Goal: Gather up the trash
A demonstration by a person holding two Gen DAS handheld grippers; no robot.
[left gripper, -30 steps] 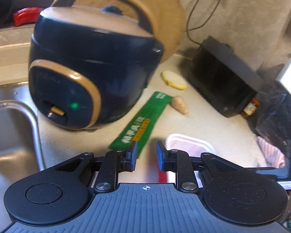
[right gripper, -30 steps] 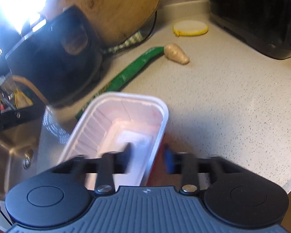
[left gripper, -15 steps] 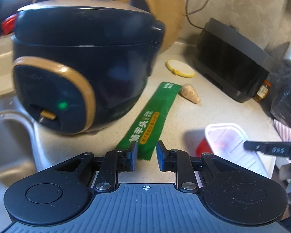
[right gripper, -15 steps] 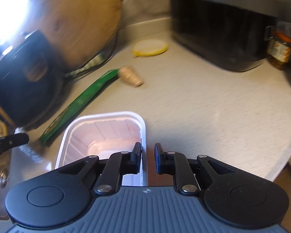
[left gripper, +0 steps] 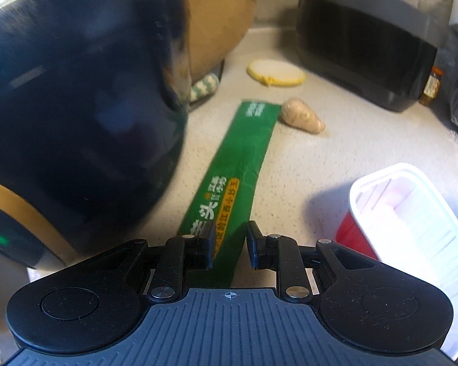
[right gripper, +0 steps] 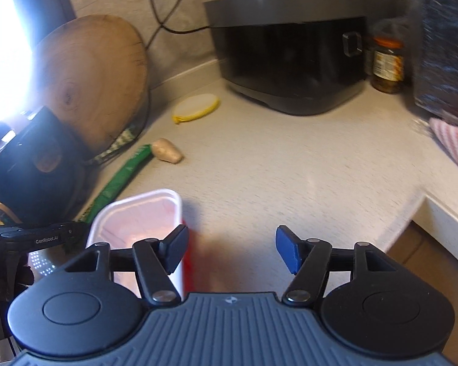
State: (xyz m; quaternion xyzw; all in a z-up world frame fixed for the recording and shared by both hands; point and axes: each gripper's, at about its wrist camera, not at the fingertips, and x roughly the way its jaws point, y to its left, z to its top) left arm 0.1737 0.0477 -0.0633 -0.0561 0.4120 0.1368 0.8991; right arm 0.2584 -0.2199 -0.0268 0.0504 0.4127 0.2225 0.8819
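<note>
A long green snack wrapper lies flat on the speckled counter beside the dark rice cooker. My left gripper hovers low over the wrapper's near end, jaws a narrow gap apart, nothing pressed between them. A white plastic tray with a red underside sits to the right. In the right wrist view the tray lies at lower left, the wrapper beyond it. My right gripper is opening, jaws wide, only bare counter between them; its left finger overlaps the tray's rim.
A ginger piece and a yellow-rimmed round slice lie past the wrapper. A black appliance, a jar and a striped cloth stand at the back right. A wooden board leans behind the cooker. The counter's edge runs at right.
My left gripper has come forward and down over the green wrapper. My right gripper, shut on the tray's rim before, has let go, spread its jaws and swung right.
</note>
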